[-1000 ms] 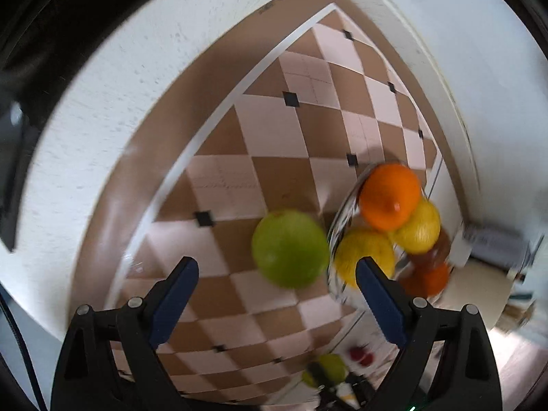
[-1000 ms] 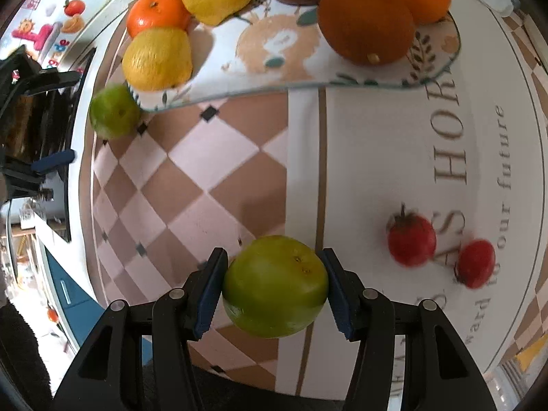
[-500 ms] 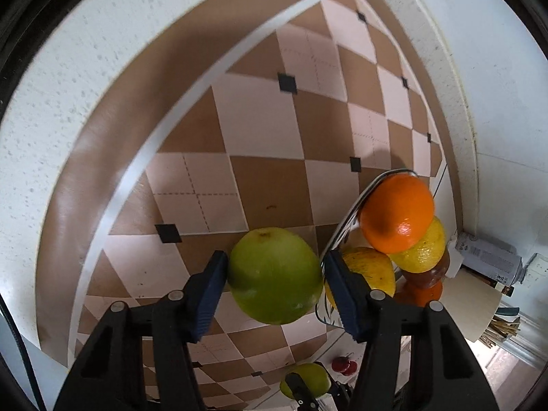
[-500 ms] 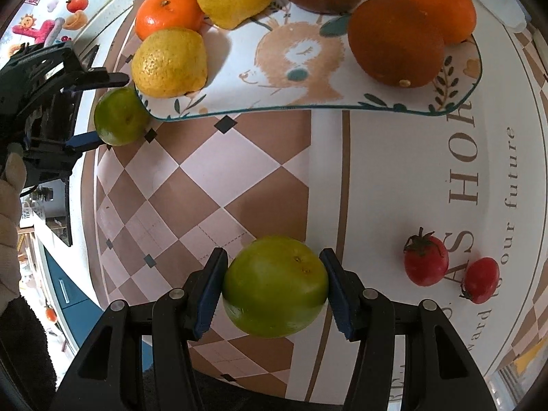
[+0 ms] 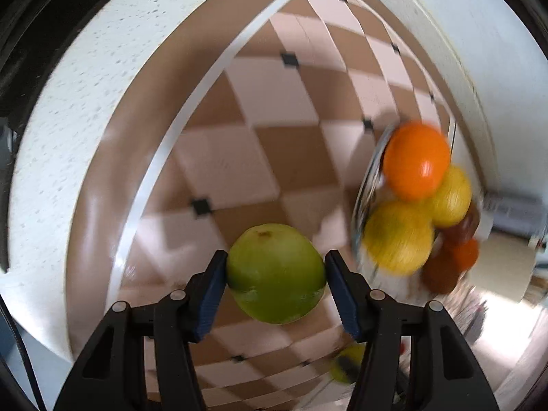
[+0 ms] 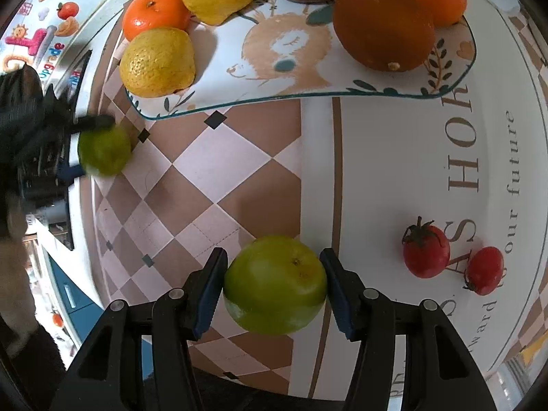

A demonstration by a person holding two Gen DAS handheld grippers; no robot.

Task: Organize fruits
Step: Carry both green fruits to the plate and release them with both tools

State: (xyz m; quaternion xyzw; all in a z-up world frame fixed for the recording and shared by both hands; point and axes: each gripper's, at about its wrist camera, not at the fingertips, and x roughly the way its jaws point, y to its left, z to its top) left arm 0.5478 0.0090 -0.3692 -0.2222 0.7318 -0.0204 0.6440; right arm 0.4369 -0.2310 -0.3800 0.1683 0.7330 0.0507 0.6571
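Note:
My left gripper point(image 5: 275, 275) is shut on a green citrus fruit point(image 5: 275, 272) and holds it above the checkered cloth, left of the plate. In the right wrist view this fruit point(image 6: 104, 150) shows at the far left in the left gripper. My right gripper point(image 6: 274, 282) is shut on a second green citrus fruit point(image 6: 275, 284) over the cloth, below the plate. The illustrated plate point(image 6: 284, 58) holds two lemons point(image 6: 157, 63), oranges point(image 6: 156, 12) and dark red-brown fruits point(image 6: 383, 29). The same fruits show in the left wrist view point(image 5: 416, 161).
Two cherry tomatoes point(image 6: 426, 251) lie on the white lettered part of the cloth, right of my right gripper. The checkered tablecloth point(image 6: 191, 185) covers the table. The table's white edge point(image 5: 68, 102) runs on the left. A blue cabinet point(image 6: 68, 294) stands beyond it.
My left gripper closed on the green fruit by the plate and lifted it away to the left. My right gripper kept its green fruit and shifted slightly.

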